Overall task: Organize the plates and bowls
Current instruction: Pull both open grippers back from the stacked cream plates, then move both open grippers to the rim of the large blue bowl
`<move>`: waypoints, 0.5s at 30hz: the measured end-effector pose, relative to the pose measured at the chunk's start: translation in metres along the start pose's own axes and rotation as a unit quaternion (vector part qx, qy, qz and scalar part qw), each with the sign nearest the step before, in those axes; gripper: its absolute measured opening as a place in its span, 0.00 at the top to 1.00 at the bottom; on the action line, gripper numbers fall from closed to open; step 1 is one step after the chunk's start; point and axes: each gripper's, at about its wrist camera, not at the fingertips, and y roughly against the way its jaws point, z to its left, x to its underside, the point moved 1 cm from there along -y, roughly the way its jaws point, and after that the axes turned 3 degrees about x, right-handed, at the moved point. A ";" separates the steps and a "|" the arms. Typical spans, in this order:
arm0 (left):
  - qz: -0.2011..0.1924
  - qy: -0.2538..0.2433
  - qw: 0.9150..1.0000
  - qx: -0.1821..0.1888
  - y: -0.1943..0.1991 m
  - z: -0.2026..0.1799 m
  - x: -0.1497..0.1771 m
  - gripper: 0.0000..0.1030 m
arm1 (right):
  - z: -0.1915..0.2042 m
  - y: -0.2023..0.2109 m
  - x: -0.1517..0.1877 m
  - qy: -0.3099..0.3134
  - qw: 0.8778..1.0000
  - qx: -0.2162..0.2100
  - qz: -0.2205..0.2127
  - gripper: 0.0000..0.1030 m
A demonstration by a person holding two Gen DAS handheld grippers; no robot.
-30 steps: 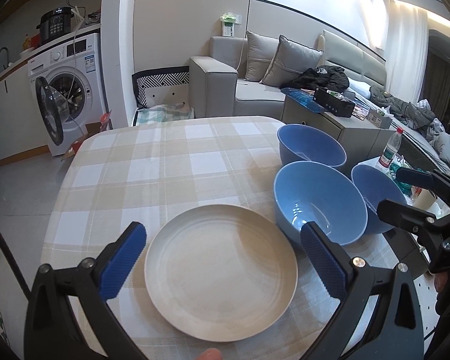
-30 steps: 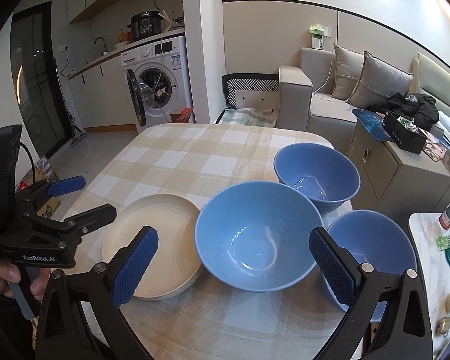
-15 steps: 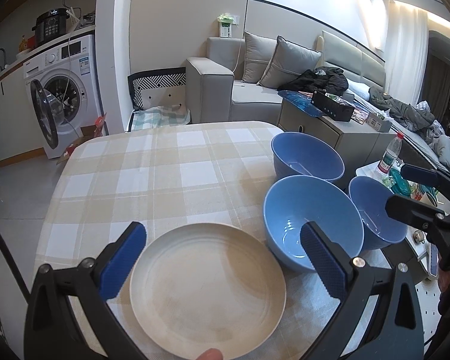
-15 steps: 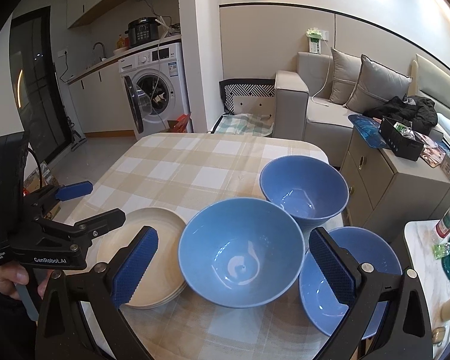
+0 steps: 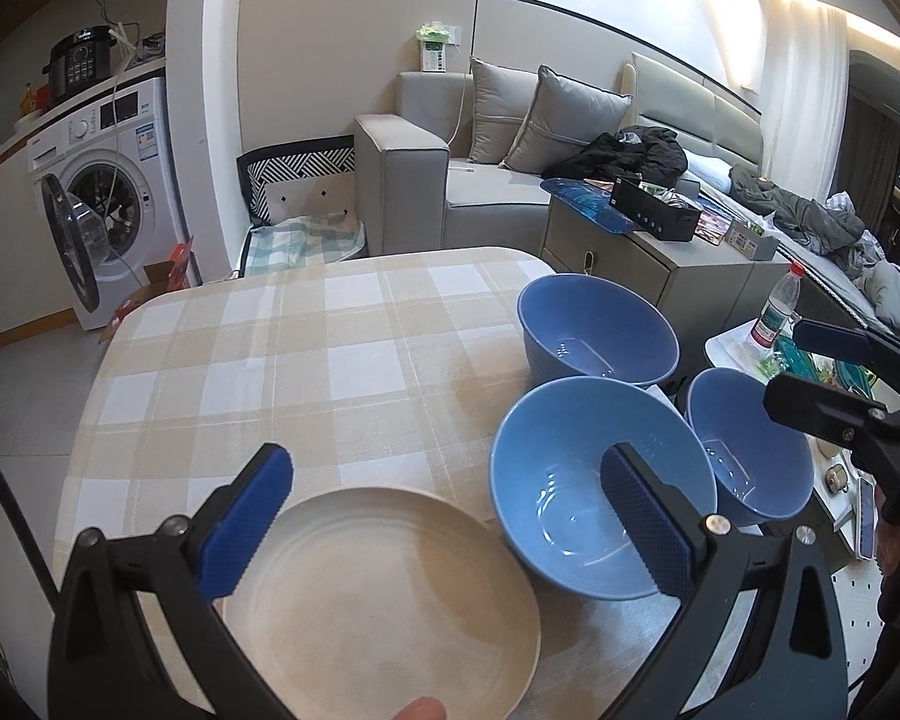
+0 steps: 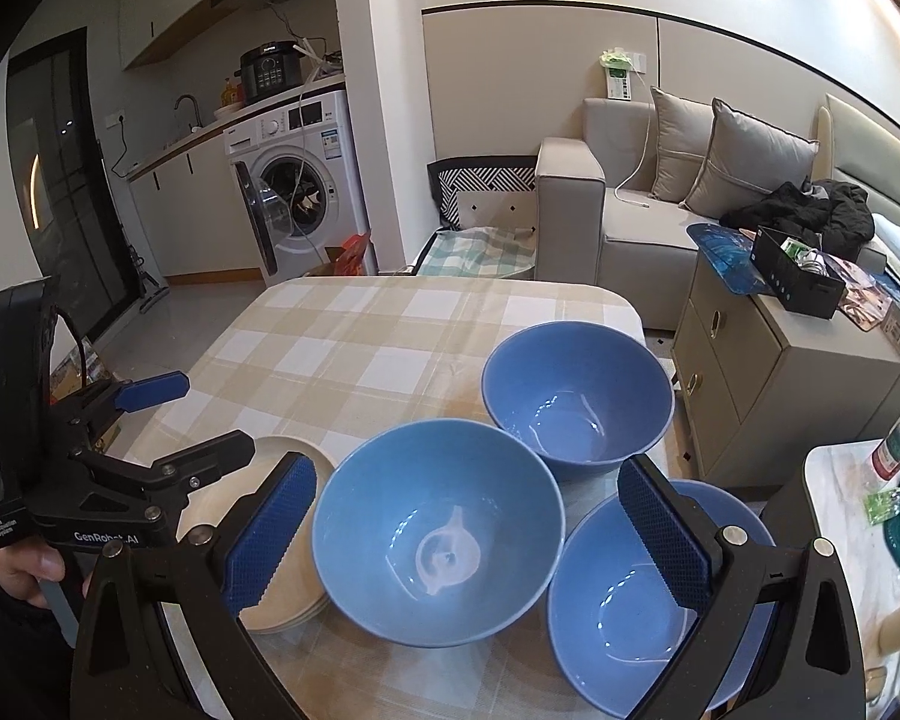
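Note:
A cream plate stack (image 5: 384,594) lies on the checked table at the near edge, under my open left gripper (image 5: 444,522), whose blue pads hang empty above it. Three blue bowls stand to its right: a far one (image 5: 597,330), a middle one (image 5: 576,480) and a near-right one (image 5: 750,456). In the right wrist view my right gripper (image 6: 468,534) stands open and empty over the middle bowl (image 6: 438,540), with the far bowl (image 6: 576,396), the near-right bowl (image 6: 642,600) and the plate stack (image 6: 282,588) around it. The left gripper (image 6: 186,414) shows at left, held by a hand.
The table (image 5: 306,348) has its far and left parts bare. A grey cabinet (image 6: 798,384) stands close to the table's right side, with a small white side table and a bottle (image 5: 774,312) beside it. A sofa (image 5: 486,180) and a washing machine (image 5: 102,192) are beyond.
Both grippers have pulled back toward me and risen a little; plate and bowls now sit lower and nearer in both views. Both stay open; no dish has moved.

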 end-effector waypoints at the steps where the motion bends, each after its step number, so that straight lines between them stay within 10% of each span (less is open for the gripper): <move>1: 0.000 -0.002 1.000 0.001 -0.003 -0.002 -0.002 0.00 | -0.003 -0.001 -0.001 -0.002 1.000 0.000 0.001 0.01; 15: 0.011 -0.015 1.000 0.006 -0.034 -0.019 -0.026 0.00 | -0.046 -0.017 -0.020 -0.024 1.000 0.004 0.007 0.01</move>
